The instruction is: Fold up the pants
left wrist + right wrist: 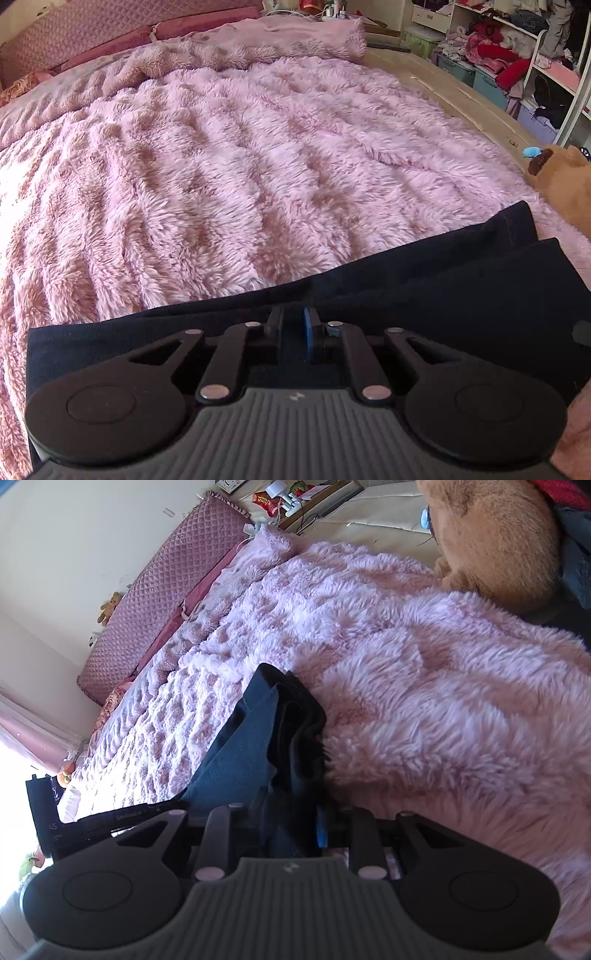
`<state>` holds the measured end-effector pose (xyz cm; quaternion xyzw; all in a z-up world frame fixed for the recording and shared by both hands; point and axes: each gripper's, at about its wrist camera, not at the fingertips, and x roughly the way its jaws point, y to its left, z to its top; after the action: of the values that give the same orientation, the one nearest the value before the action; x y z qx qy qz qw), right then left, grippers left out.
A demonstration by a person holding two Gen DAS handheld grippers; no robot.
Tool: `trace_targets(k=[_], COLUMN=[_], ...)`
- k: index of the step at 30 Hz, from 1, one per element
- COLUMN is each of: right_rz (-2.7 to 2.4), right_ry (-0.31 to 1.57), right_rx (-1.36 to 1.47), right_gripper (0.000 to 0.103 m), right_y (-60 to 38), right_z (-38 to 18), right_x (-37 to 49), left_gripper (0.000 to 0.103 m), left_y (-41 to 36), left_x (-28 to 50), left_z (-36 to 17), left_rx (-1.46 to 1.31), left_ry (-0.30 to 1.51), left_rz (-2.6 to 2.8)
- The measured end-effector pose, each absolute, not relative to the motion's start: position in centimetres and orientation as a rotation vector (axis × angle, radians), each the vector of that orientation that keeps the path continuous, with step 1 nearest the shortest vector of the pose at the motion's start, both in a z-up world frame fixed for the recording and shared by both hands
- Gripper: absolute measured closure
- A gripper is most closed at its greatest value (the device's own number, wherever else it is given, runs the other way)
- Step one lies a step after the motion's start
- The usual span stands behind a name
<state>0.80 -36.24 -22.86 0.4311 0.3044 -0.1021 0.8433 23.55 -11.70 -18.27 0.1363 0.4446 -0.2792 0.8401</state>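
Both claws: we have the left claw [295, 325] and right claw [295, 823] clamped on the pants [443, 280].
Pants: on the blanket [221, 166], near the plush toy [561, 181].
Risk: thick dark folds could slip free, we judge.

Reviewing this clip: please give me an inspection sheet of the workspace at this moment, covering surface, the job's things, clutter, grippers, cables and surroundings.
Surface: fluffy pink blanket spread over a bed, rumpled at the far edge.
Job's things: dark navy pants lying along the near edge of the blanket, layers doubled over.
Clutter: brown plush toy on the bed's edge beyond the pants.
Grippers: left gripper nearly shut, fabric pinched between its fingers; right gripper shut on a bunched fold of the pants.
Cables: white leads and plugs on the stand by the headboard.
Surroundings: quilted pink headboard; open shelves stuffed with clothes.
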Motion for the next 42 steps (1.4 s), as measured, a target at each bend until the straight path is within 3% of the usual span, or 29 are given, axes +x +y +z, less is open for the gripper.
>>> trace_targets(k=[15, 29, 42], right_rz=[-0.248, -0.238, -0.1], right_ry=[0.664, 0.641, 0.629], right_rx=[0.941, 0.733, 0.6], right_gripper=[0.083, 0.085, 0.086], right_y=[-35.9, -32.0, -22.3], right_z=[-22.4, -15.5, -9.1], right_x=[0.6, 1.9, 6.5], left_gripper=[0.091, 0.09, 0.09], left_y=[-9.0, -5.9, 3.6], left_x=[12.5, 11.6, 14.7], left_z=[-19.6, -17.0, -13.6], left_rx=[0.226, 0.209, 0.075], left_ry=[0.975, 1.014, 0.956], left_rz=[-0.591, -0.51, -0.417])
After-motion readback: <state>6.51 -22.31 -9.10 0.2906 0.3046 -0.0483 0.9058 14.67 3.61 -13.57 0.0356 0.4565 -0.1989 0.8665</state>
